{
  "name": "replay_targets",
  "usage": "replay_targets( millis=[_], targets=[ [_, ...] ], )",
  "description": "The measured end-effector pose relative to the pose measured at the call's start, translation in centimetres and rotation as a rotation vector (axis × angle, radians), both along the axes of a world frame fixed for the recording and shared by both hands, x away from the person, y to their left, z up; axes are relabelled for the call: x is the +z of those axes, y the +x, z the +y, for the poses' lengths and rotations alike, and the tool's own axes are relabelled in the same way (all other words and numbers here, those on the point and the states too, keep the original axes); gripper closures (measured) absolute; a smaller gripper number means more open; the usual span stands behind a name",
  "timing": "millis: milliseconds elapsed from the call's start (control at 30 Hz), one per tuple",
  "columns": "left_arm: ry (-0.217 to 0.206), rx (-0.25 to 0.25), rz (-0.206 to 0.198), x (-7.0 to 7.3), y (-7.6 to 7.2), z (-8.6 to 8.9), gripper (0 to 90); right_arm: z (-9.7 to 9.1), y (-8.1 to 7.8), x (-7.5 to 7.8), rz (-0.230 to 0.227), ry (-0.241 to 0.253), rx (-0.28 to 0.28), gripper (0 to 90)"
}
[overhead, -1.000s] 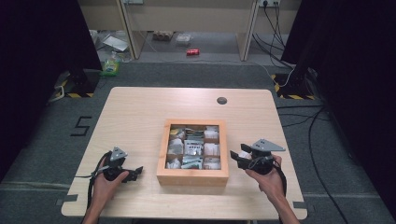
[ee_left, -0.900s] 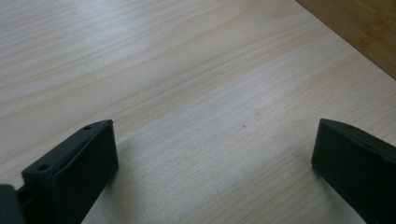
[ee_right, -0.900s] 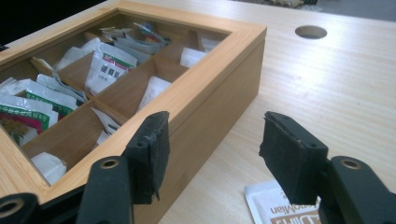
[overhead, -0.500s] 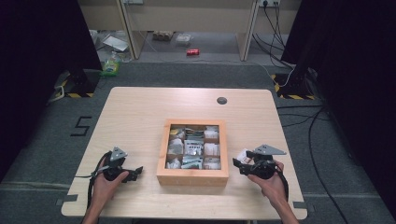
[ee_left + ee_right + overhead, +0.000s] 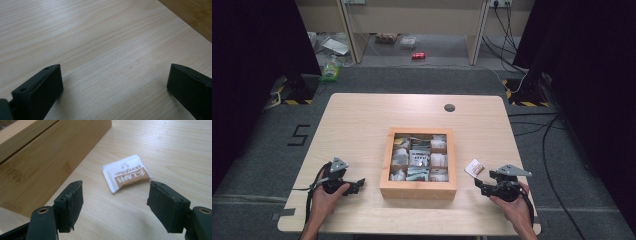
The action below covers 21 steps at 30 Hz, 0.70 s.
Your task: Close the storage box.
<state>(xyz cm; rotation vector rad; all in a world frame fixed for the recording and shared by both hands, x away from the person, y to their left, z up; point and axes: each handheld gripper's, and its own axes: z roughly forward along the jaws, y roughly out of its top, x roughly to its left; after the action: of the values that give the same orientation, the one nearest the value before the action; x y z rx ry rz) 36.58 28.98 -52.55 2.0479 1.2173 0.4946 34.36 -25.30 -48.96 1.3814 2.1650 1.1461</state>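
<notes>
High view, right gripper [image 5: 479, 183] low beside sachet [image 5: 474, 168], jaws just opened wide, empty.

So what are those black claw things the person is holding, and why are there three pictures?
Each one is a hand-held gripper, a squeeze tool with two black jaws. The big picture looks down from above: the left hand-held gripper and the right hand-held gripper rest low over a wooden table. Between them sits a wooden box with little compartments full of packets. The other two pictures come from tiny cameras riding on each tool. The right one's jaws have just been opening, and a small white and brown sachet lies on the table ahead of them. Both tools are open and hold nothing.
</notes>
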Motion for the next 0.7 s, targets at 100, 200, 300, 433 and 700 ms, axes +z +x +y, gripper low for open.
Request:
replay_targets(
  millis=[100,200,300,433,700],
  targets=[
    [0.0,0.0,0.0,0.0,0.0,0.0,0.0,-0.1,-0.2,-0.2,0.012,-0.008,0.0,28.4],
    [0.0,0.0,0.0,0.0,0.0,0.0,0.0,-0.1,-0.3,-0.5,0.024,-0.017,0.003,27.5],
    [0.0,0.0,0.0,0.0,0.0,0.0,0.0,-0.2,-0.4,-0.8,0.041,-0.029,0.002,26.6],
    [0.0,0.0,0.0,0.0,0.0,0.0,0.0,-0.2,-0.2,-1.1,0.065,-0.051,-0.001,21.5],
    [0.0,0.0,0.0,0.0,0.0,0.0,0.0,0.0,-0.1,-1.9,0.069,-0.173,0.003,15.3]
  ],
)
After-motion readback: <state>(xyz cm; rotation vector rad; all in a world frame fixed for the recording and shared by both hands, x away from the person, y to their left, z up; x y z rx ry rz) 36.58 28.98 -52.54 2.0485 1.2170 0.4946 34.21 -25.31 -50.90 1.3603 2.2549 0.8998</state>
